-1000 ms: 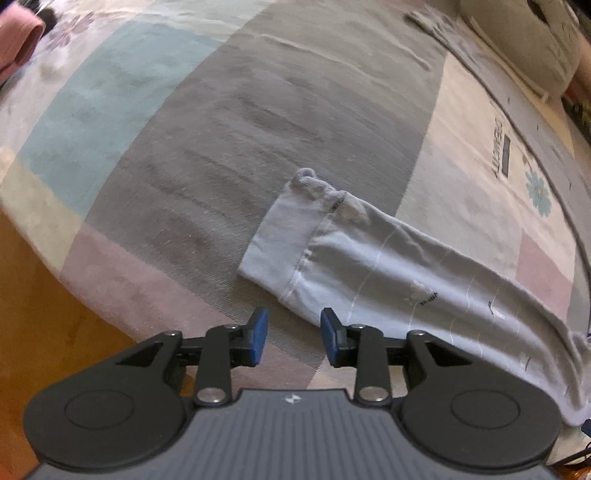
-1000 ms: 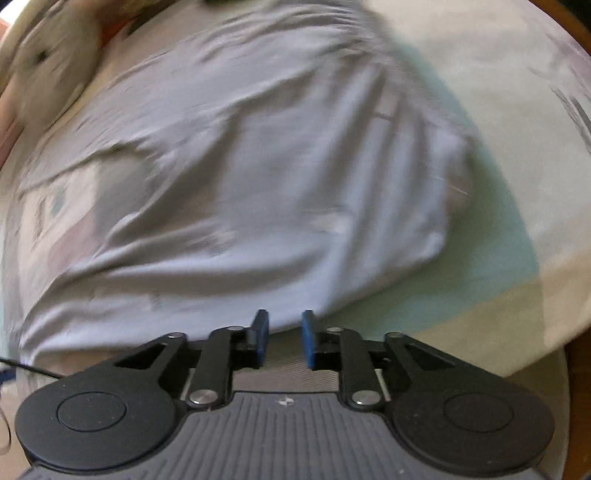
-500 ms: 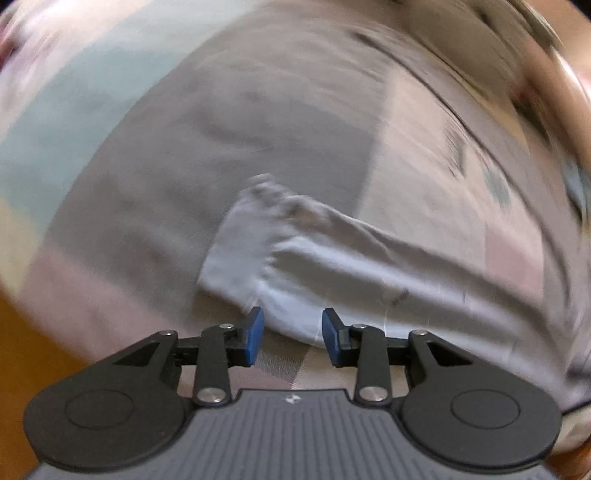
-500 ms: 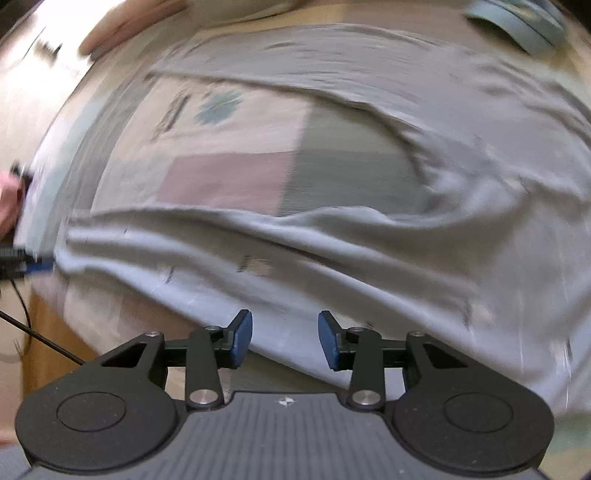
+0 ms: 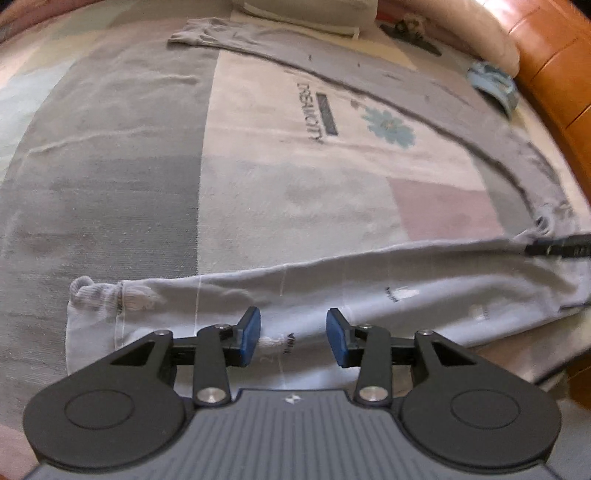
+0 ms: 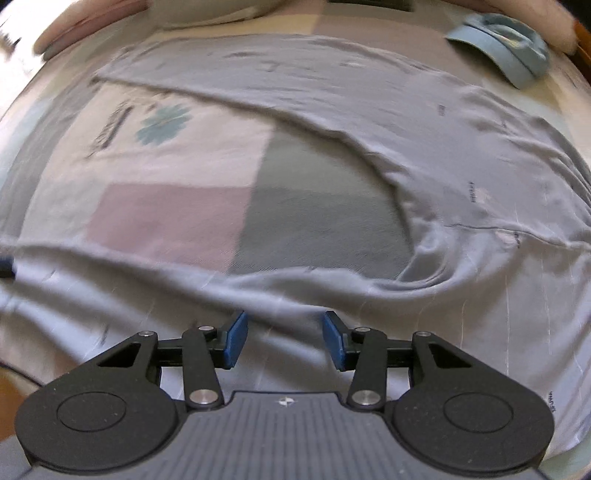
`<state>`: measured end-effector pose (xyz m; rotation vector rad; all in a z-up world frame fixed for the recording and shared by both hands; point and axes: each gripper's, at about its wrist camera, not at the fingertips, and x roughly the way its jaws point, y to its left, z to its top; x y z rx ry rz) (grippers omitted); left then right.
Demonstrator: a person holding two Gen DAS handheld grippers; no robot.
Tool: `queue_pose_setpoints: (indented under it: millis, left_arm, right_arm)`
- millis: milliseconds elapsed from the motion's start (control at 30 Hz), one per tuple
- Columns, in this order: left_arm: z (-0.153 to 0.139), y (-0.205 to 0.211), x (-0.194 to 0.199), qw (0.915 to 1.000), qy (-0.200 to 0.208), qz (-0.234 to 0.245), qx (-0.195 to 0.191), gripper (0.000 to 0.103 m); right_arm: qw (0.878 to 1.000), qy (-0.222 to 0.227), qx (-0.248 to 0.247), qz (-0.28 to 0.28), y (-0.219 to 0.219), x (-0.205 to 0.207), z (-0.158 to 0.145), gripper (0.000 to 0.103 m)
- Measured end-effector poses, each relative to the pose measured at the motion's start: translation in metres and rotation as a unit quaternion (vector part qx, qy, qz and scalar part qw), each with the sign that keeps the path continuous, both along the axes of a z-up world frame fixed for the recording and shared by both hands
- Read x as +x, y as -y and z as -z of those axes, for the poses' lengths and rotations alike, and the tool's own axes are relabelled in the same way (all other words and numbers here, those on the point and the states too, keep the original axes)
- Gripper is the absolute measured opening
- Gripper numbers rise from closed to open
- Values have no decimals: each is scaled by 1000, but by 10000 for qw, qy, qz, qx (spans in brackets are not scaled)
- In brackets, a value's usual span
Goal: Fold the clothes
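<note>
Light grey-blue trousers (image 6: pixel 461 166) lie spread on a patchwork bedspread (image 5: pixel 258 184), their two legs splayed apart. The near leg (image 5: pixel 406 291) runs across the left wrist view, its cuff (image 5: pixel 92 299) at the left. My left gripper (image 5: pixel 293 338) points down over this leg a little in from the cuff. Its jaws are opening and the pads press on nothing. My right gripper (image 6: pixel 282 341) hangs over the same leg (image 6: pixel 147 288), nearer the crotch, with its jaws opening and no cloth pinched. The far leg (image 5: pixel 406 74) stretches toward the pillows.
A blue cap (image 6: pixel 509 55) lies on the bed beyond the trousers' waist. Pillows (image 5: pixel 306 11) line the far side. An orange-brown padded surface (image 5: pixel 554 74) borders the bed on the right. The bed's near edge drops to a wooden floor (image 5: pixel 580 376).
Both grippers swung across the bed and rolled. The left one now sits over the near leg instead of short of the cuff. The right one left the waist for the leg. Both jaws stand wider.
</note>
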<state>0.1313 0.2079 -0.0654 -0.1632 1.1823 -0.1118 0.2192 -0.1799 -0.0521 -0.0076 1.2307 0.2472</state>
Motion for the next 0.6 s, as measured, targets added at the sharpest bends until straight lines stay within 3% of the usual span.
queue_pose_setpoints:
  millis: [133,333,500,600]
  left_arm:
    - [6,9,-2,9997,30,-69,253,46]
    - [10,25,-9,9977,236,17,641,54]
    - [9,30,-10,9967,321,40,748,54]
    - [8,30,-9,9960,372,161,800,55]
  right_arm:
    - [9996,203,195,43,10,12,7,56]
    - [9969,178,433,-633,18,12,9,66]
    - [9932,186,660,-936,16,9,11,85]
    - [9917,230,606,-1108,11,8,12,90]
